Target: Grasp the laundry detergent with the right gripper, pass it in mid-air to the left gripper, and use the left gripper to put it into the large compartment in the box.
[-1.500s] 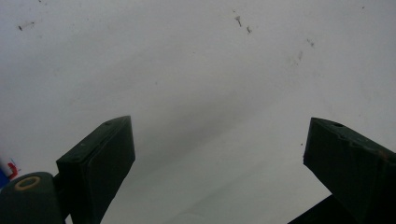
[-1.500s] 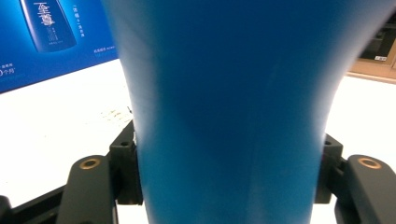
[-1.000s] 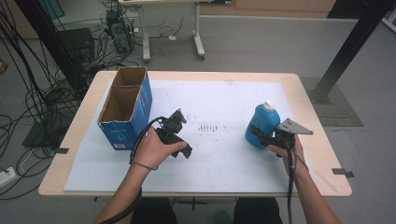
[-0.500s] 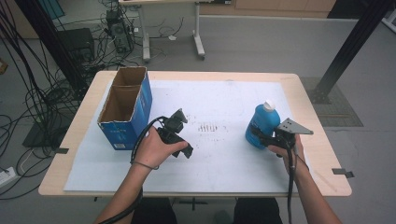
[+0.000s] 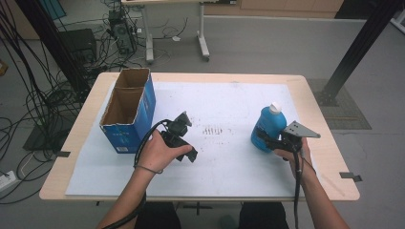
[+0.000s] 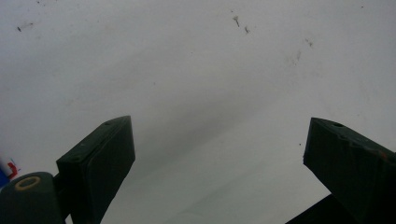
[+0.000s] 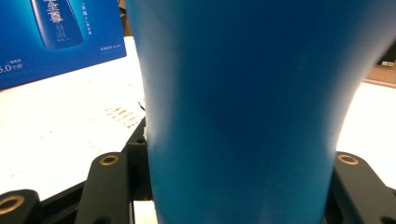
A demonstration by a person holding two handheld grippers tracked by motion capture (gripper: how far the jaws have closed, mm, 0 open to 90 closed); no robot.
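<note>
While right gripper (image 5: 273, 139) stays clamped on blue bottle (image 5: 267, 128), nothing shifted.

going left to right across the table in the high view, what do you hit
cardboard box → left tongs, open over the white sheet → dark smudge marks → blue bottle → right tongs, shut on the bottle

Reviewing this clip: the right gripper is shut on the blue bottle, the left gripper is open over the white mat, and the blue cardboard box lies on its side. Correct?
Not quite. The blue cardboard box stands upright with its top open, as the high view shows. The rest holds: the right gripper is shut on the blue bottle, and the left gripper is open over the white mat.
</note>
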